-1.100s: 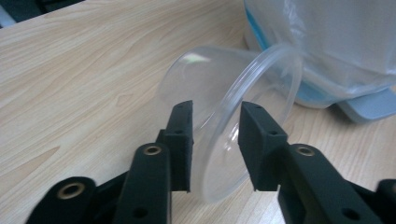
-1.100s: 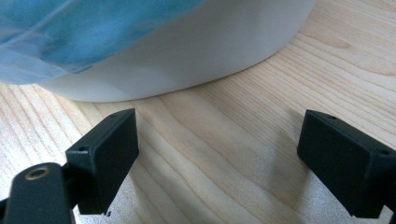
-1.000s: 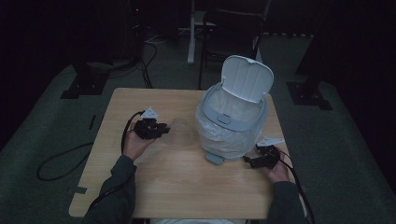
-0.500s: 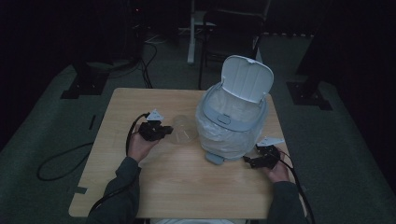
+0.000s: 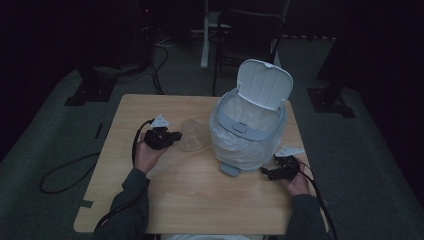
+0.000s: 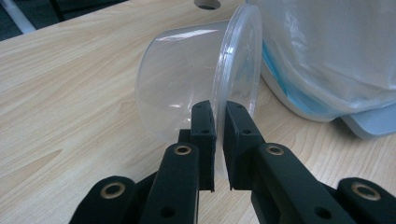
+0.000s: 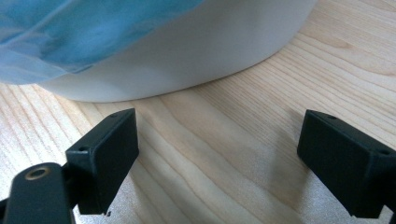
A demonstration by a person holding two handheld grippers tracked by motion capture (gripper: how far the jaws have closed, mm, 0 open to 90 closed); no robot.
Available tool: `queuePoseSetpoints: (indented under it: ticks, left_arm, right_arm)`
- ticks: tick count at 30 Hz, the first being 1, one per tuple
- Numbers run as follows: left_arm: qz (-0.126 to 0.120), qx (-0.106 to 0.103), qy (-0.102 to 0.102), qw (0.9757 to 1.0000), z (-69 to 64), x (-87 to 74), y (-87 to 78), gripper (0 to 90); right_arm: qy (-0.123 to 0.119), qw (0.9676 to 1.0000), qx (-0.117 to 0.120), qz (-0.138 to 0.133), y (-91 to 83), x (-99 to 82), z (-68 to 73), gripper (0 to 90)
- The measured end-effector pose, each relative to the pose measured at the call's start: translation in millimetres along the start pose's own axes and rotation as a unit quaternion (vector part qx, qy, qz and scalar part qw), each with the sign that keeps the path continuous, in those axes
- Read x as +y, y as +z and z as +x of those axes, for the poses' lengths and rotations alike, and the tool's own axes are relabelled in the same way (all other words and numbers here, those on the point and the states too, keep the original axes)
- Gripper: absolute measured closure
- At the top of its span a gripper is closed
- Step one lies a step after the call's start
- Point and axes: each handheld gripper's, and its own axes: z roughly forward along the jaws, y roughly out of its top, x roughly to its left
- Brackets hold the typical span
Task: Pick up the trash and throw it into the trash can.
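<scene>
A clear plastic cup (image 5: 191, 134) lies on its side on the wooden table (image 5: 200, 195), just left of the bin. My left gripper (image 5: 172, 136) is shut on the cup's rim. In the left gripper view the rim of the cup (image 6: 187, 79) is pinched between the two pads of the left gripper (image 6: 218, 112), whose jaws have just been closing on it. My right gripper (image 5: 267, 172) rests on the table at the bin's front right. Its jaws stand wide open in the right gripper view, with nothing between them (image 7: 217, 140).
A white lidded bin (image 5: 247, 132) lined with a clear bag stands at the table's middle right, lid up. Its bag and base (image 6: 327, 56) are just right of the cup, and its base (image 7: 163, 60) is close ahead of the right jaws. Chairs and stands are beyond the table.
The left gripper's jaws have drawn together on the cup's rim, and the cup has shifted slightly. The right hand has not moved.
</scene>
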Motion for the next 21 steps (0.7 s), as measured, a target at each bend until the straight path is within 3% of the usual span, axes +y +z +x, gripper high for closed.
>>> queuePoseSetpoints:
  ticks: [21]
  left_arm:
    - [-0.032, 0.017, -0.003, 0.9993, 4.9, 10.4, -25.8, 84.3]
  right_arm:
    - [0.0, 1.0, 0.0, 0.0, 0.0, 0.0, 0.0, 11.7]
